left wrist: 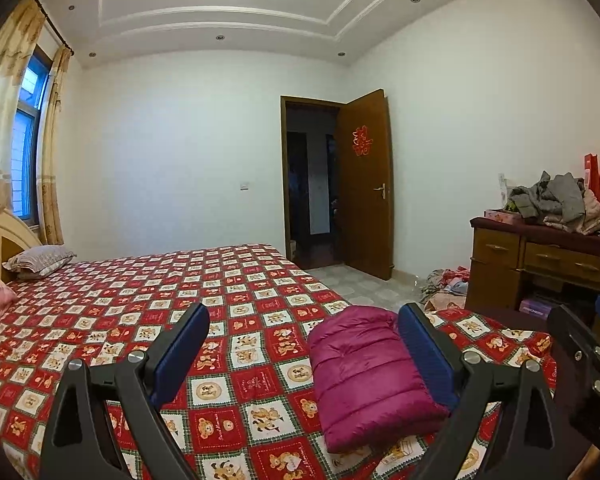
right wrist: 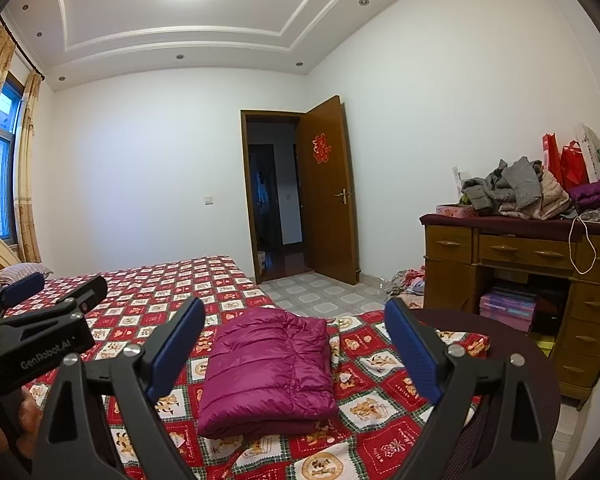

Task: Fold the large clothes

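While both point nearly level over the bed point(right wrist: 148, 292), left claw point(left wrist: 304, 354) and right claw point(right wrist: 296, 350) stand released, side by side. Folded magenta jacket point(right wrist: 268, 368) lies ahead, untouched; clothes pile point(right wrist: 516, 192) tops the table point(right wrist: 500, 248) beyond.

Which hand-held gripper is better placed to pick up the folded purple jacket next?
Right, probably. The right hand-held gripper stands open with the purple jacket centred between its fingers; in the left wrist view the jacket lies off-centre, by one finger.
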`<state>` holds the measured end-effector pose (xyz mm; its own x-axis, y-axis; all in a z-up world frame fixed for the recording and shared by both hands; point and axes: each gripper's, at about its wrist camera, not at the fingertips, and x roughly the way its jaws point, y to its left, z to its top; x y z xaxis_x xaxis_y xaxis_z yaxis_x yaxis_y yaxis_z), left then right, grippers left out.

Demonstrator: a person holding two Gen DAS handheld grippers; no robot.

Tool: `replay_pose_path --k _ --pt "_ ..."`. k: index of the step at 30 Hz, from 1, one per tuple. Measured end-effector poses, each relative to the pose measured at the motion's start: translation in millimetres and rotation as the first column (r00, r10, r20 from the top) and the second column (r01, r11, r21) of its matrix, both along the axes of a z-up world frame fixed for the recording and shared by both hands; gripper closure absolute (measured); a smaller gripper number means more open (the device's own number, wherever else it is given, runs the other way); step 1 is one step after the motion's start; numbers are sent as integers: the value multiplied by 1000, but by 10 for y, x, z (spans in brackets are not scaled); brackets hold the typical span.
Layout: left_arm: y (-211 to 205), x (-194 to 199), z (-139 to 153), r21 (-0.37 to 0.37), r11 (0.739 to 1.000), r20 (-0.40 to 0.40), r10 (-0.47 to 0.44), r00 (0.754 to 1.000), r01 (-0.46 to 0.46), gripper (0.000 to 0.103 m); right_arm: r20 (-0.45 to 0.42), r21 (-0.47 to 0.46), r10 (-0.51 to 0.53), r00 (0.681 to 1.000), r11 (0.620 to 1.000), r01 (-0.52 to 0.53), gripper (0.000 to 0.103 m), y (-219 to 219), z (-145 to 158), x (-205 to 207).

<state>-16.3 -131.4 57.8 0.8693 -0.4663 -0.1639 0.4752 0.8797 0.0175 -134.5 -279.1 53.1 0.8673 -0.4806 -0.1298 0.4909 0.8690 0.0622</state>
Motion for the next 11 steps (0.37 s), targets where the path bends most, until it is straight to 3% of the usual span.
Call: replay_pose_path --k 11 --pt "21 37 -16 -2 1000 -15 16 1000 -16 7 -15 6 9 1000 1000 -9 10 -23 -18 39"
